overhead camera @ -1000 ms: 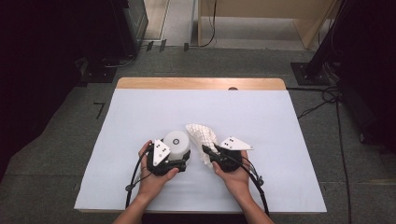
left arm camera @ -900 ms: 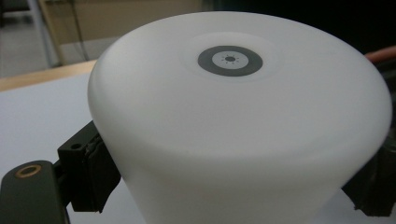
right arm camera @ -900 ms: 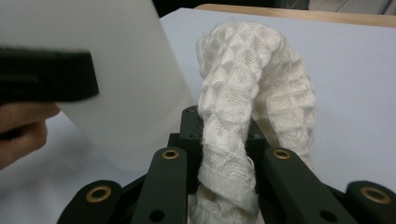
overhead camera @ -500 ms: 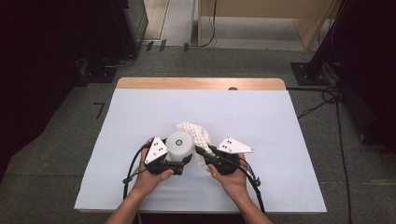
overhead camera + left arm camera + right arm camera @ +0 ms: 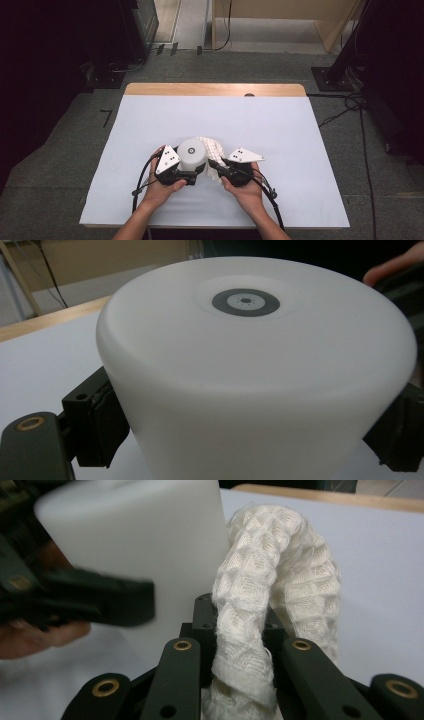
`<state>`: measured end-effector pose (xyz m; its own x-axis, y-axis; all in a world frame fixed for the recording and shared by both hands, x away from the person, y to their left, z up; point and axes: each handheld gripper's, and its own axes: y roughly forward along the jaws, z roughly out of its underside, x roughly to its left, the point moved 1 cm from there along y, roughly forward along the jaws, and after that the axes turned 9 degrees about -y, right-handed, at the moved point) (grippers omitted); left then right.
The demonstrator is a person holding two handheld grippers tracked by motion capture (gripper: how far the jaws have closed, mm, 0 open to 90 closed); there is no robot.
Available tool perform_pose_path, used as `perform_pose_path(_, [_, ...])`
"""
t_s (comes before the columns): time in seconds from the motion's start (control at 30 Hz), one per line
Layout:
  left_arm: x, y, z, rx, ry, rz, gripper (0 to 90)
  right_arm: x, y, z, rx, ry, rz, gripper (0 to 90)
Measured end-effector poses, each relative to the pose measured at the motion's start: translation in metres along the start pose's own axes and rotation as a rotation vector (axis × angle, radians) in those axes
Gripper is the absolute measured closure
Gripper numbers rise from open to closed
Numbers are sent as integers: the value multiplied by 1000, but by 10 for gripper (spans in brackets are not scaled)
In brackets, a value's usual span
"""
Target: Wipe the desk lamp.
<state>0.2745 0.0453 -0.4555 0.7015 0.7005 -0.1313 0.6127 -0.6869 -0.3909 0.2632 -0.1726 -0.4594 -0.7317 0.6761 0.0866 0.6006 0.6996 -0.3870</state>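
A white round container (image 5: 192, 152) with a grey ring on its top stands on the white table cover (image 5: 280, 130). My left gripper (image 5: 192, 172) is shut on it, and in the left gripper view the pads (image 5: 100, 425) press its sides around the container (image 5: 250, 370). My right gripper (image 5: 215, 166) is shut on a white waffle cloth (image 5: 212, 149). In the right gripper view the cloth (image 5: 270, 580) rises from between the jaws of the right gripper (image 5: 240, 650), arches over, and rests against the container (image 5: 135, 540).
The wooden far edge of the table (image 5: 215, 89) has a small notch. Black stands and cables (image 5: 350, 100) lie on the floor to the right. Dark equipment (image 5: 125, 30) stands at the back left.
The cloth has shifted along the container's far right side, first round behind it, then back to its right. Both hands have stayed nearly where they were.
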Motion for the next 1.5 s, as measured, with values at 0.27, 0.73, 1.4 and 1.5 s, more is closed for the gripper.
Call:
perform_pose_path(0.27, [5,10,10,21,-4,-57,85,-6,-14,-8,-62,-5,37,770])
perform_pose_path(0.73, [-10,6,12,18,-79,-223,10,-16,-9,4,-19,26,71,769])
perform_pose_path(1.4, [-4,-8,-4,-49,-127,-52,87,1,2,6,13,-3,12,769])
perform_pose_path(1.5, [-7,-3,0,-16,-83,-50,87,1,-1,3,-5,-1,9,769])
